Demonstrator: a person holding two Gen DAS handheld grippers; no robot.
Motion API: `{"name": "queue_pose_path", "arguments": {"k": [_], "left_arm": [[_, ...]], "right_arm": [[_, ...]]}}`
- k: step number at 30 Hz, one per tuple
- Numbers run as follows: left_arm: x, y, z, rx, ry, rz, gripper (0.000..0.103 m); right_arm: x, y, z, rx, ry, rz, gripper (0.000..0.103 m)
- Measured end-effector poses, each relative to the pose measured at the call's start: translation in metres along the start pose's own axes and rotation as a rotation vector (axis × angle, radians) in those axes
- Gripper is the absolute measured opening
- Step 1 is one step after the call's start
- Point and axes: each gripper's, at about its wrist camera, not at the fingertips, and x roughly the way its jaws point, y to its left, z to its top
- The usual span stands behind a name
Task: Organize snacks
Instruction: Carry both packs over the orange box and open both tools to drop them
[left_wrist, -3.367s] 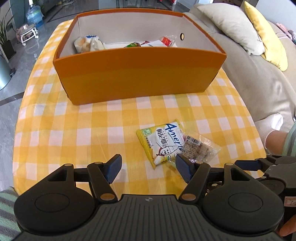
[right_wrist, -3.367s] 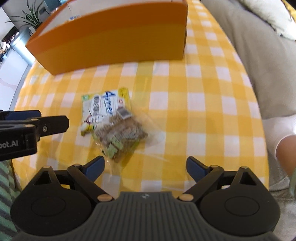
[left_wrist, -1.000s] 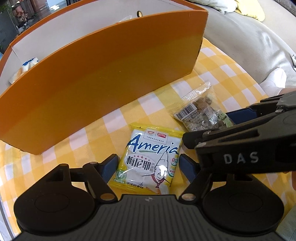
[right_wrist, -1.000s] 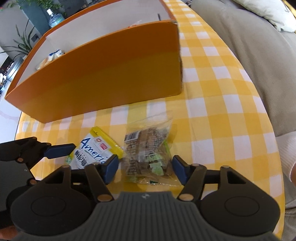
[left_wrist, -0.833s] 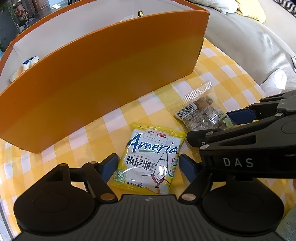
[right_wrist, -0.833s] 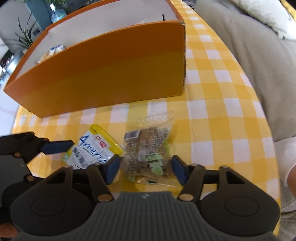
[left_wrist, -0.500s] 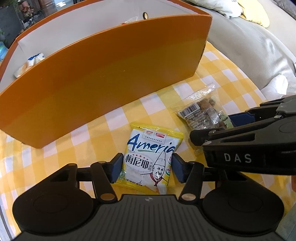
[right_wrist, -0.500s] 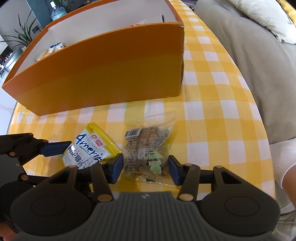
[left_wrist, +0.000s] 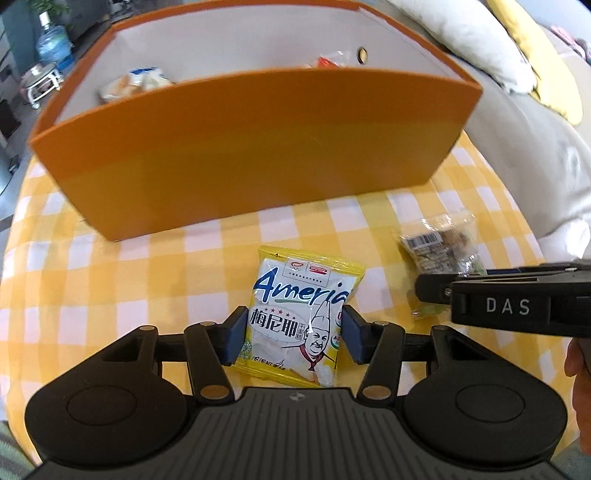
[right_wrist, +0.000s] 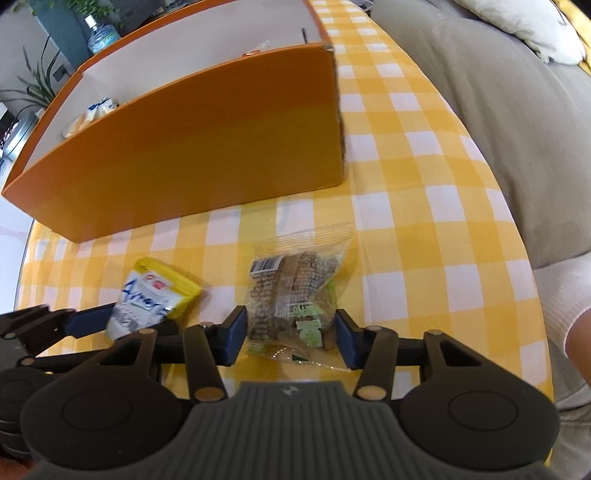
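Observation:
A yellow and white snack packet sits between the pads of my left gripper, which is shut on its sides. It also shows in the right wrist view. A clear bag of brown cereal bars sits between the pads of my right gripper, which is shut on it. The bag also shows in the left wrist view. Both packets look slightly lifted off the checked cloth. The orange box stands just beyond, with several snacks inside.
The table has a yellow and white checked cloth. A grey sofa with a white cushion and a yellow cushion lies to the right. A water bottle and a plant stand far left.
Both grippers have closed from wide open onto their packets. Both packets now appear raised a little, and the views have pulled back from the box.

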Motion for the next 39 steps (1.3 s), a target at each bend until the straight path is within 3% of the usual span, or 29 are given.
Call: {"name": "queue_pose_path", "arguments": {"k": [13, 23, 30, 39], "left_arm": [[-0.071, 0.019, 0.002, -0.122, -0.155, -0.033, 0.061], [-0.114, 0.022, 0.021, -0.149, -0.29, -0.052, 0.061], [-0.124, 0.032, 0.036, -0.144, -0.334, -0.031, 0.061], [-0.13, 0.041, 0.079, -0.083, -0.347, 0.016, 0.061]], "right_arm": [[-0.049, 0.008, -0.011, -0.043, -0.095, 0.035, 0.048], [-0.103, 0.039, -0.01, -0.149, -0.275, 0.072, 0.048], [-0.121, 0.057, 0.002, -0.188, -0.353, 0.081, 0.048], [-0.138, 0.071, 0.04, -0.234, -0.374, 0.082, 0.048]]}}
